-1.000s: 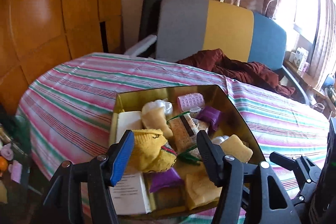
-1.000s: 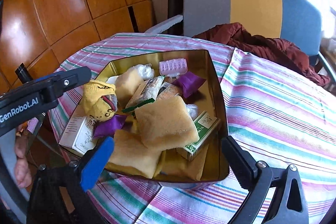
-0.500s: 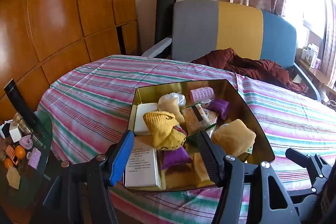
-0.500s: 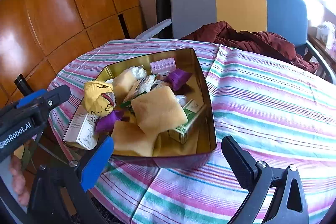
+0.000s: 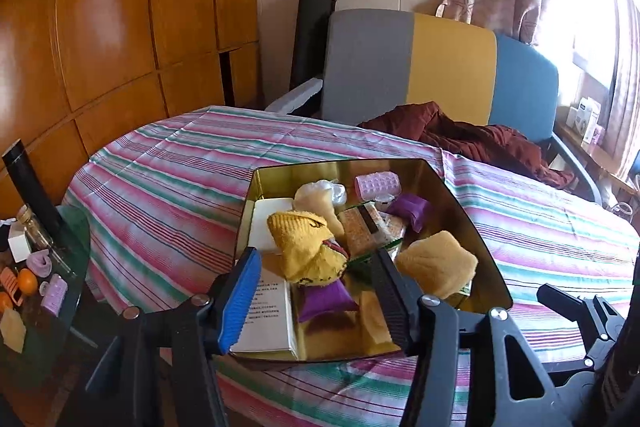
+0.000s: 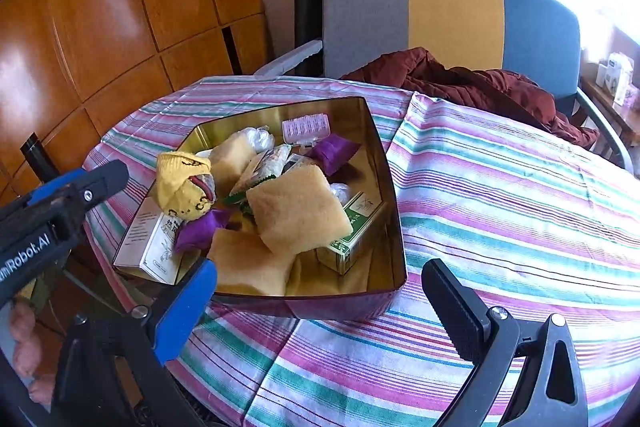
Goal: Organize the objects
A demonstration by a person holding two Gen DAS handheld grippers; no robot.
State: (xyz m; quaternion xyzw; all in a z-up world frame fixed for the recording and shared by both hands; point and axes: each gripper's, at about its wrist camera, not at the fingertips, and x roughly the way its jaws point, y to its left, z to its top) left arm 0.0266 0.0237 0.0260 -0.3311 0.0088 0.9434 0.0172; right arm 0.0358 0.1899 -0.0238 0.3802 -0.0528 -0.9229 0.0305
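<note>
Gold tin point(image 6: 386, 187) on striped cloth, heaped: yellow sock point(image 6: 182, 185), tan sponges point(image 6: 296, 213), purple sachets point(image 6: 334, 153), pink roller point(image 5: 377, 185), boxes point(image 6: 150, 247).

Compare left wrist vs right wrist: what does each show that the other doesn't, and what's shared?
Only the left wrist view shows the glass side table with an orange and a purple roller. Only the right wrist view shows the green-and-white box clearly, plus the left gripper from the side. Both show the gold tin, the yellow sock, the pink roller and the striped tablecloth.
</note>
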